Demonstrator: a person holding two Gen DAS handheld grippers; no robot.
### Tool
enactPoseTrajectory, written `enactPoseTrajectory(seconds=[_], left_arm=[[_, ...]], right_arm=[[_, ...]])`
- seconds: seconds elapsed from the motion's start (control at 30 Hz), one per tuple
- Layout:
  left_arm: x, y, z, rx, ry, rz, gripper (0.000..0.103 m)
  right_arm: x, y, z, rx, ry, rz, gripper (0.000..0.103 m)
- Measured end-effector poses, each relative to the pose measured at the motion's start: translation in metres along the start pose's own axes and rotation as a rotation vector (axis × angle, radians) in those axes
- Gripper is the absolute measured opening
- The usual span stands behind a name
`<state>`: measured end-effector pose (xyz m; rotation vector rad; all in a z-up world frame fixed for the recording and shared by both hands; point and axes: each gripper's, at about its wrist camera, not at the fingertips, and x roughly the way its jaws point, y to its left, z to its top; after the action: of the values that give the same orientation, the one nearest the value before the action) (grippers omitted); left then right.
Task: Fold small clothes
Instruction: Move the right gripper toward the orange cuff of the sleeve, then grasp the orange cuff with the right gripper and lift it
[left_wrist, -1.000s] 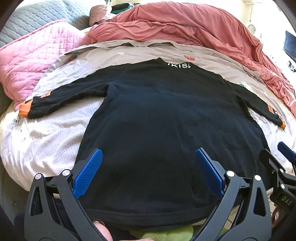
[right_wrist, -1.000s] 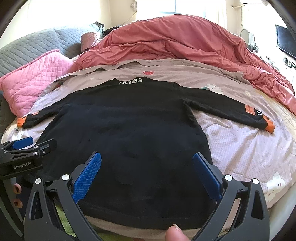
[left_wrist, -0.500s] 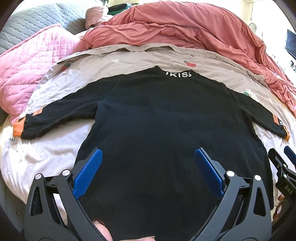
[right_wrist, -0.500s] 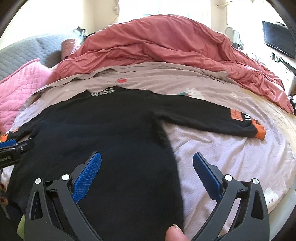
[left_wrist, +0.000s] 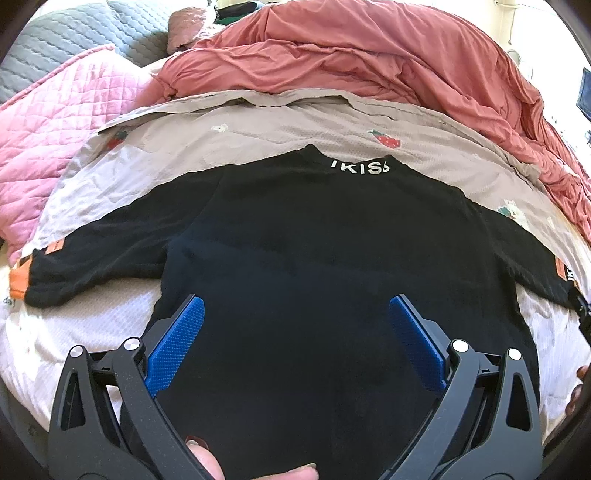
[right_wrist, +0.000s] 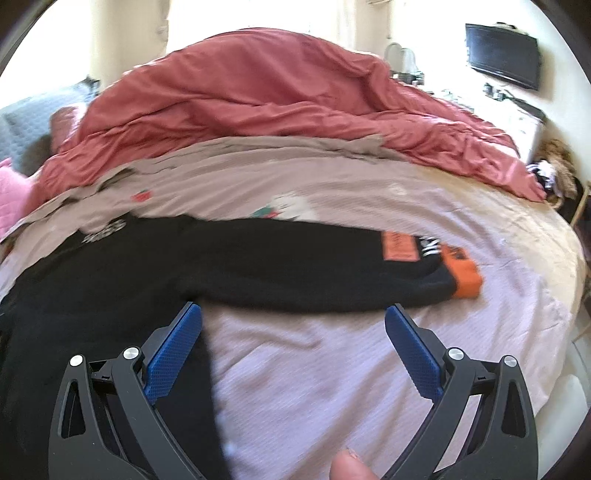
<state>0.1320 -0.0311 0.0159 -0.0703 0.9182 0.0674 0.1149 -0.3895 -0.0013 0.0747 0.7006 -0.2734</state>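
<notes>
- L gripper (left_wrist: 295, 321): jaws spread wide, grasping nothing, hovering over black sweater (left_wrist: 314, 258).
- Sweater flat on beige sheet (left_wrist: 258, 136), sleeves out; torso between + ahead of L jaws, collar w/ white lettering far ahead.
- R gripper (right_wrist: 293, 328): jaws released, empty; sleeve w/ orange cuff (right_wrist: 463, 275) just ahead, sheet between jaws.
- Red duvet (right_wrist: 258, 99) bunched well beyond.

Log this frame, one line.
stage: pre-fold | black sweater flat on bed | left tool open over body | right tool open near right sleeve
</notes>
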Motion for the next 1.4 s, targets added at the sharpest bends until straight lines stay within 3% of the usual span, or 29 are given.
enactPoseTrajectory(seconds=[0.3,0.67,1.0,1.27,1.3,1.33,1.4], left_arm=[[0.034,-0.009,0.02,-0.019,0.039,-0.015,0.094],[0.077,-0.011,0.037,-0.034,0.076,0.007,0.094],[0.096,-0.009,0.022,0.046,0.039,-0.061,0.094],[0.094,-0.001,0.024,0.023,0.016,-0.12,0.094],[0.094,-0.001,0.023,0.025,0.015,-0.124,0.094],[0.094,-0.002,0.023,0.03,0.017,-0.131,0.094],[0.094,-0.005,0.022,0.043,0.017,-0.137,0.094]], right_arm=[[0.035,-0.056,0.019,0.065,0.035,-0.117,0.099],[0.079,-0.126,0.016,0.128,0.124,-0.228,0.099],[0.097,-0.16,0.013,0.238,0.156,-0.187,0.099],[0.103,-0.17,0.017,0.255,0.16,-0.174,0.097],[0.104,-0.171,0.018,0.255,0.159,-0.162,0.094],[0.106,-0.171,0.018,0.257,0.162,-0.151,0.078],[0.111,-0.173,0.018,0.262,0.19,-0.151,0.065]])
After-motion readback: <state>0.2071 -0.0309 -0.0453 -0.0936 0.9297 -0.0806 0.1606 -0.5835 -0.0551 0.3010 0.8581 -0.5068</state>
